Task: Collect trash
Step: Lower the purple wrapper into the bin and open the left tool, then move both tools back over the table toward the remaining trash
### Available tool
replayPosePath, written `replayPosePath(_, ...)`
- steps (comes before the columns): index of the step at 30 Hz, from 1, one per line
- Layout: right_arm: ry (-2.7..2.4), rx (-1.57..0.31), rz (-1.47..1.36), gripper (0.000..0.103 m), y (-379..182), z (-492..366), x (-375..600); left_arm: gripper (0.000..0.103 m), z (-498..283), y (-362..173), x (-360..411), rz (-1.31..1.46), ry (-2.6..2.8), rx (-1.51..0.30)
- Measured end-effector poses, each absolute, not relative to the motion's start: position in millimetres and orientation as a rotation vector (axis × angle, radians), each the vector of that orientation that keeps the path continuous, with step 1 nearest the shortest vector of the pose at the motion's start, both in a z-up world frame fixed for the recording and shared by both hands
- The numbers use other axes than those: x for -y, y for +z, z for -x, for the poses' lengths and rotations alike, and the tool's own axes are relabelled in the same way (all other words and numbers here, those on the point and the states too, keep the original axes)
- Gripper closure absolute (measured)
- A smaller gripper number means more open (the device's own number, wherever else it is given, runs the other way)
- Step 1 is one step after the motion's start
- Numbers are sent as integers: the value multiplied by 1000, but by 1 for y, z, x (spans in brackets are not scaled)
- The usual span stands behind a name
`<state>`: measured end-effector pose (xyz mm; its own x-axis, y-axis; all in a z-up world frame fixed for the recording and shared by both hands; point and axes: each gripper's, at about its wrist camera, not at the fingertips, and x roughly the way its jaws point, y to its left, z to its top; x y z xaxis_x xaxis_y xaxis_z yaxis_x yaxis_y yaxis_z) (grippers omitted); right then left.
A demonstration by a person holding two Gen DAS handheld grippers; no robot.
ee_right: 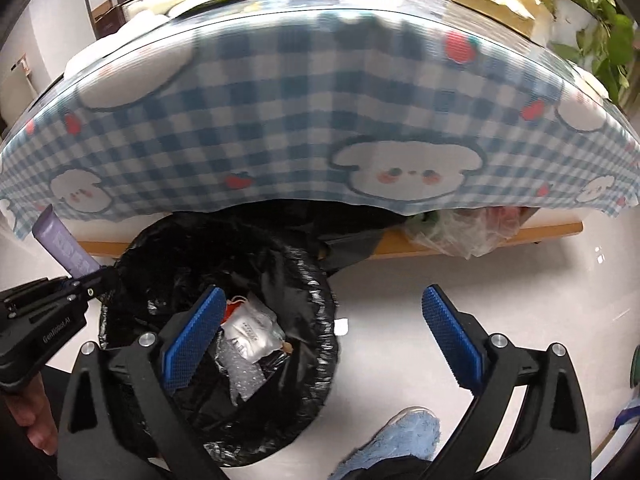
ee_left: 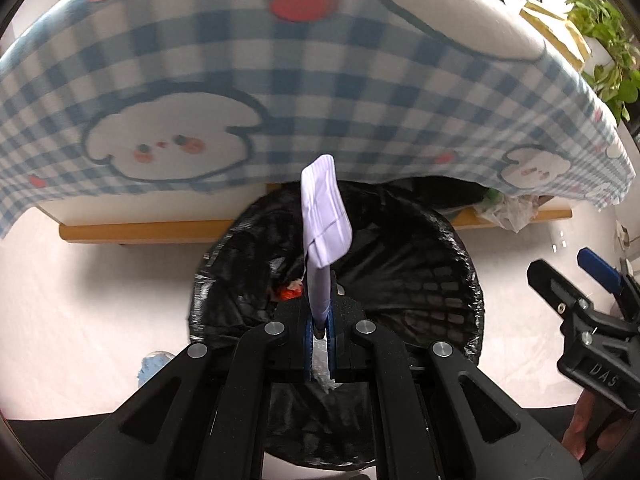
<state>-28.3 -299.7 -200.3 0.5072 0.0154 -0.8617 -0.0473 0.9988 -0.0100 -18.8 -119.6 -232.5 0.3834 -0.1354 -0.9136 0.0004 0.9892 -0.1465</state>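
Trash wrapper (ee_left: 325, 216), light, limp and slippery, is pinched at its lower end by the fully closed left gripper (ee_left: 320, 330) above the bin (ee_left: 420, 280); right gripper (ee_right: 320, 340) stands wide, empty.

Left gripper (ee_left: 319, 334) pitched steeply down above the bin (ee_left: 420, 280), fingers (ee_left: 308, 344) clamped on a lilac tube (ee_left: 325, 216) that stands up out of them. Right gripper (ee_right: 320, 344) beside it, also tilted down over the bin's near rim, fingers (ee_right: 196, 336) spread wide, nothing between them. A hand (ee_left: 588, 428) grips its handle
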Motion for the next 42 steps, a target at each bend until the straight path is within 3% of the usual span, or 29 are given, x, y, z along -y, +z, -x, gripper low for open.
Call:
replayPosePath(21,-52,-1071,-13,8,-210,23,354,96,10,-252,179,67,-148,-1206)
replayPosePath(23,-55,-1072,-12,8,-212,21,357,91,9,-252,180,55,-142,-1206)
replayPosePath(27,-59,-1071,-6,8,-212,22,357,62,11,-251,179,48,-132,-1194)
replayPosePath(31,-60,-1069,-3,8,-211,23,356,44,13,-248,175,38,-119,-1183)
replayPosePath(36,-56,-1057,6,8,-205,26,352,25,16,-239,165,40,-96,-1167)
replayPosePath(42,-50,-1040,12,8,-196,30,347,11,22,-222,150,71,-76,-1133)
